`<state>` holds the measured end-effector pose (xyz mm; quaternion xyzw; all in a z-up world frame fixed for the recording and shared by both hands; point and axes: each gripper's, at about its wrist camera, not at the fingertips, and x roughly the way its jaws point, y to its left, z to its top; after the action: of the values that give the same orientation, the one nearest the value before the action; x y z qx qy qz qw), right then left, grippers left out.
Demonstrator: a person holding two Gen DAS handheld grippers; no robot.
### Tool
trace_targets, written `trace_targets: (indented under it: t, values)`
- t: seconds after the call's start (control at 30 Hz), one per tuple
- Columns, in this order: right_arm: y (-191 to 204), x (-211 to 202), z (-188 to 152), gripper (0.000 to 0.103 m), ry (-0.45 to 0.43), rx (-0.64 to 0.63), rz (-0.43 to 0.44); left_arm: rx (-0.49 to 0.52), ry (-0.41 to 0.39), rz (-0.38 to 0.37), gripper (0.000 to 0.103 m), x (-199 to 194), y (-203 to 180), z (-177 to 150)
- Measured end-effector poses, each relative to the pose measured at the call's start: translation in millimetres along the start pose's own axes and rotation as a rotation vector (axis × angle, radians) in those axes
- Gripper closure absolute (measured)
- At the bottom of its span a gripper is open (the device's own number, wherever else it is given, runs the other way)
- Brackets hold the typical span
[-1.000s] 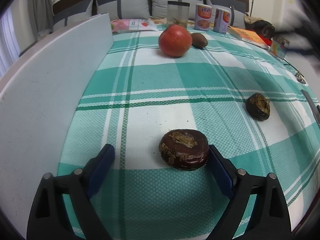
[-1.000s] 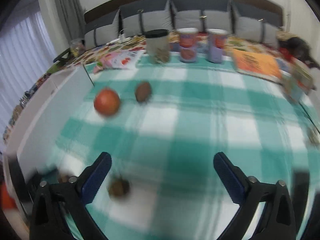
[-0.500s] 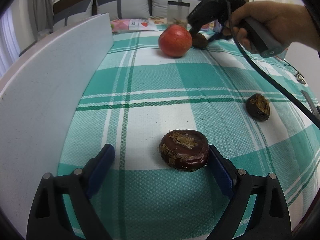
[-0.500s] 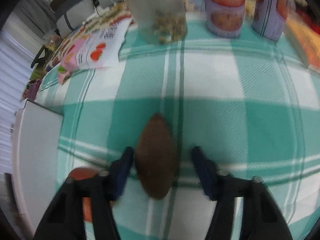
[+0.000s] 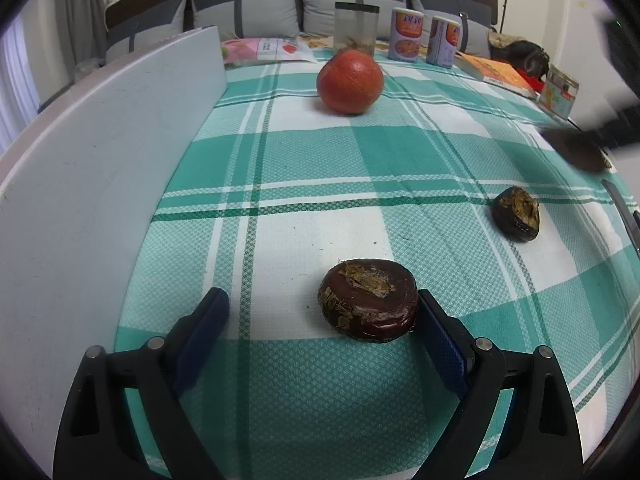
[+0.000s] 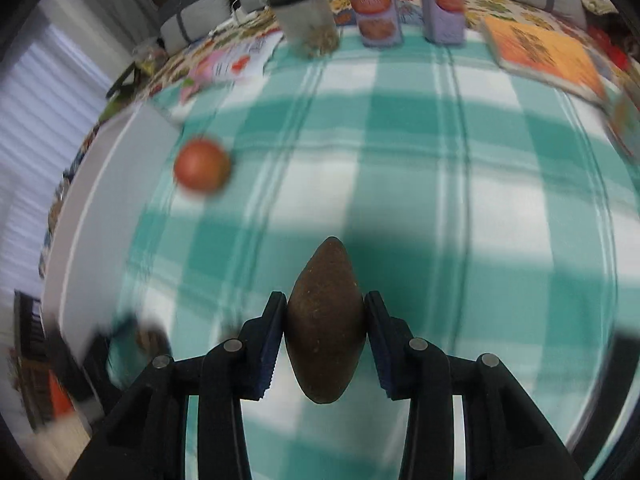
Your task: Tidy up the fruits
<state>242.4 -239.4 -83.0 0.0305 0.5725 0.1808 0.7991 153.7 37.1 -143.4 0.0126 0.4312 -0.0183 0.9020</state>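
Two grippers | right gripper [image 6: 325, 330] clenched on kiwi [image 6: 325, 322], lifted clear for carrying | left gripper [image 5: 322, 330] released, straddling chestnut [image 5: 368, 300], staged for pickup

No readable text is being resolved in either view. Print is being seen on the two canisters [image 5: 405, 34] [image 5: 444, 40], on the orange book [image 5: 498, 72], on the pink packet [image 5: 264, 47] and on the small box [image 5: 558, 91], but the characters are being blurred or rendered too small for any word, brand or number to be read.
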Motion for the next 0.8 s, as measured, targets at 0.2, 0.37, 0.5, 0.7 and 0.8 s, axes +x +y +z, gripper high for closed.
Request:
trace_targets:
  t: [0.2, 0.37, 0.5, 0.7, 0.8]
  values:
    - [20, 2, -94, 0.046, -0.177, -0.052, -0.082, 0.000, 0.000, -0.003, 0.009, 0, 0, 0]
    - [34, -2, -131, 0.009, -0.315, -0.020, -0.240, 0.002, 0.002, 0.002, 0.009, 0, 0, 0]
    - [47, 14, -141, 0.009, -0.229, -0.102, -0.297, 0.001, 0.002, 0.001, 0.009, 0, 0, -1]
    - [39, 22, -152, 0.000, -0.268, -0.058, -0.296, 0.001, 0.002, 0.001, 0.009, 0, 0, -1]
    - [41, 22, -158, 0.000, -0.310, -0.051, -0.303, 0.001, 0.001, 0.001, 0.009, 0, 0, -1]
